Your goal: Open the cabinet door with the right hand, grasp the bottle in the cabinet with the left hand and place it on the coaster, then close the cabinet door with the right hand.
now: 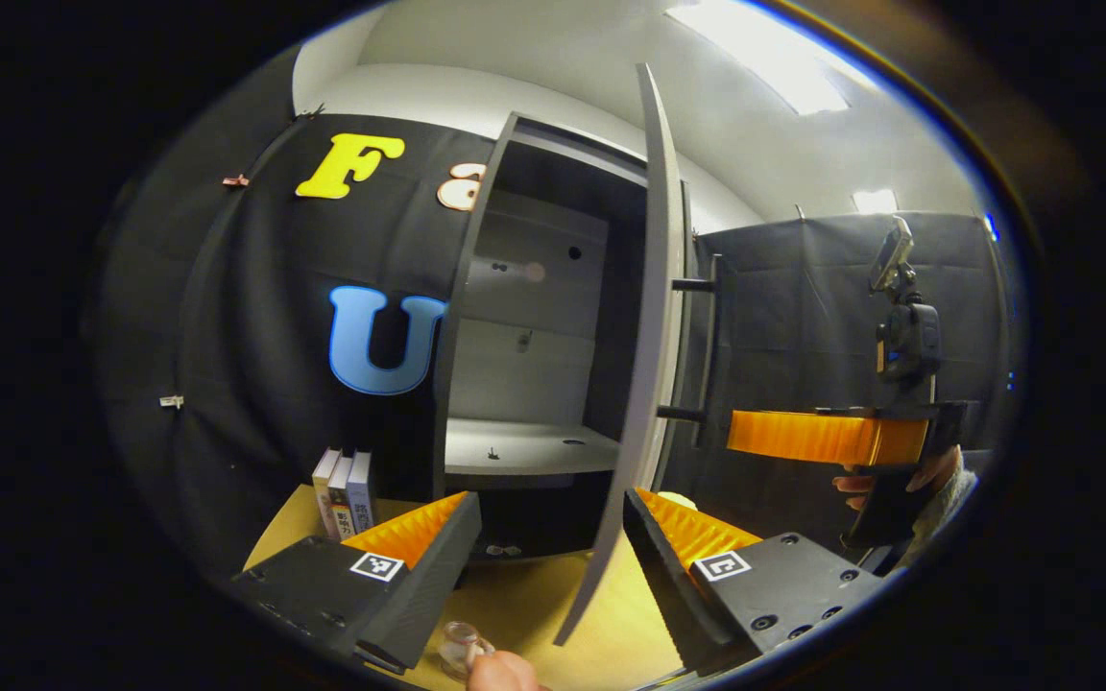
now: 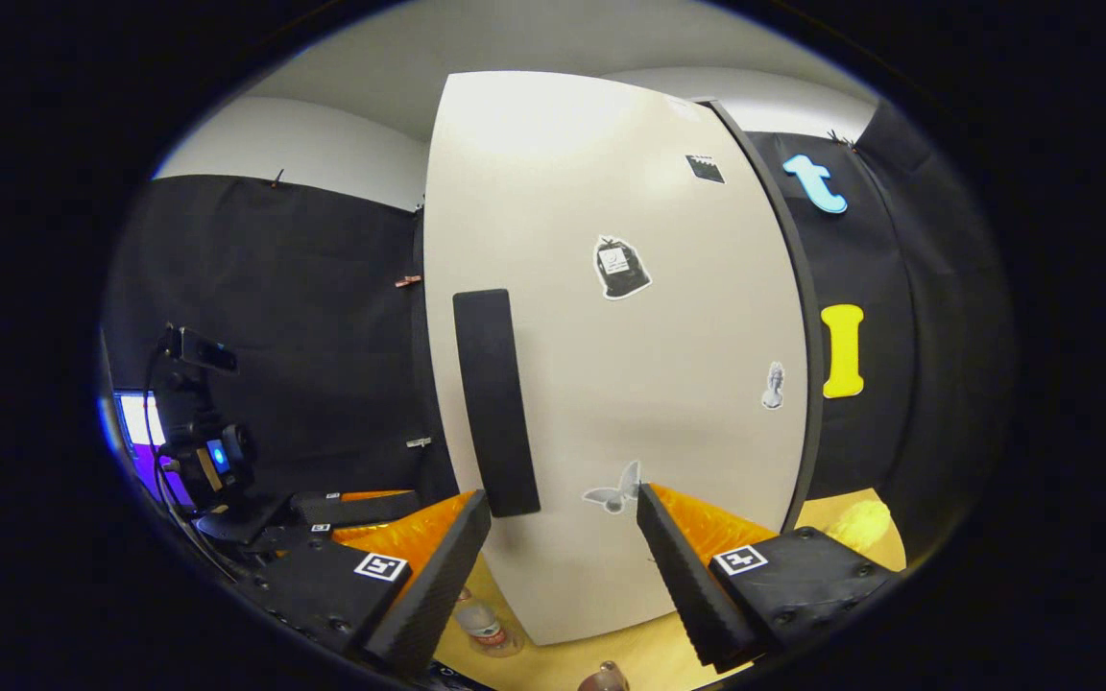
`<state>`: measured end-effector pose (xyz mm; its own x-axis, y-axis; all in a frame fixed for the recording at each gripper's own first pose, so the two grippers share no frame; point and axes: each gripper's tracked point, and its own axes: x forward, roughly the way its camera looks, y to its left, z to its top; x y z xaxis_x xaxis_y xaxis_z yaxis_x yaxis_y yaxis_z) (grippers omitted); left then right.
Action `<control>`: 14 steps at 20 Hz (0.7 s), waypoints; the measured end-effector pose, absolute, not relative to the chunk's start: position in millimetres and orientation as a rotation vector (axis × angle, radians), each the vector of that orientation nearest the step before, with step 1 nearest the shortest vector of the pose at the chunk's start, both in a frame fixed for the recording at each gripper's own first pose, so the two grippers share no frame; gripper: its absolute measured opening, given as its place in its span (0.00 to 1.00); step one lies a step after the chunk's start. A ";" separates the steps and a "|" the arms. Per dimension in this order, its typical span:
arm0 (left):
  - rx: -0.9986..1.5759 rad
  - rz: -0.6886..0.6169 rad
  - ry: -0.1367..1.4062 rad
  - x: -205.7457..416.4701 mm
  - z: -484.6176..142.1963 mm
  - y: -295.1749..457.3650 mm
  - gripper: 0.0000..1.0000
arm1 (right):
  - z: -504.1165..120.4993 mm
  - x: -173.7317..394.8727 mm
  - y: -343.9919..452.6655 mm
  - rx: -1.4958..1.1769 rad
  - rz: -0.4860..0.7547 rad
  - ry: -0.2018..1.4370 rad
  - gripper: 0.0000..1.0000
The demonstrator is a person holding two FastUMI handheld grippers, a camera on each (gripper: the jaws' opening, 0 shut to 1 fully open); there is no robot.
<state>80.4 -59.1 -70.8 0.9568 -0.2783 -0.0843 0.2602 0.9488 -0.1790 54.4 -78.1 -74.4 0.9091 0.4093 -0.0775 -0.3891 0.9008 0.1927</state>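
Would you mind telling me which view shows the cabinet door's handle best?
The right gripper view: the handle faces the camera as a full dark bar on the door. The left gripper view shows the handle side-on, a thin bar on two posts behind the edge-on door.

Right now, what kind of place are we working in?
Likely a staged recording booth, not a real home: black cloth walls, one grey cabinet on a wooden tabletop, a few books beside it.
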 end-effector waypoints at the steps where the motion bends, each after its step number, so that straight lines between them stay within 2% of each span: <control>1: -0.178 -0.263 0.106 82.2 -70.2 -59.8 0.94 | -75.6 56.8 -82.6 0.173 0.396 0.106 1.00; 9: -0.168 -0.288 0.106 87.9 -66.7 -86.0 0.94 | -82.3 68.4 -147.0 0.066 0.190 0.048 0.99; 14: -0.124 -0.308 0.085 92.5 -59.6 -101.9 0.94 | -78.9 65.2 -158.0 0.074 0.164 0.033 0.99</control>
<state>92.5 -101.9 -59.6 0.9493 -0.3077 -0.0640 0.2973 0.9453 -0.1345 65.2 -158.0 -78.9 0.9860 0.1648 -0.0271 -0.1623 0.9838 0.0766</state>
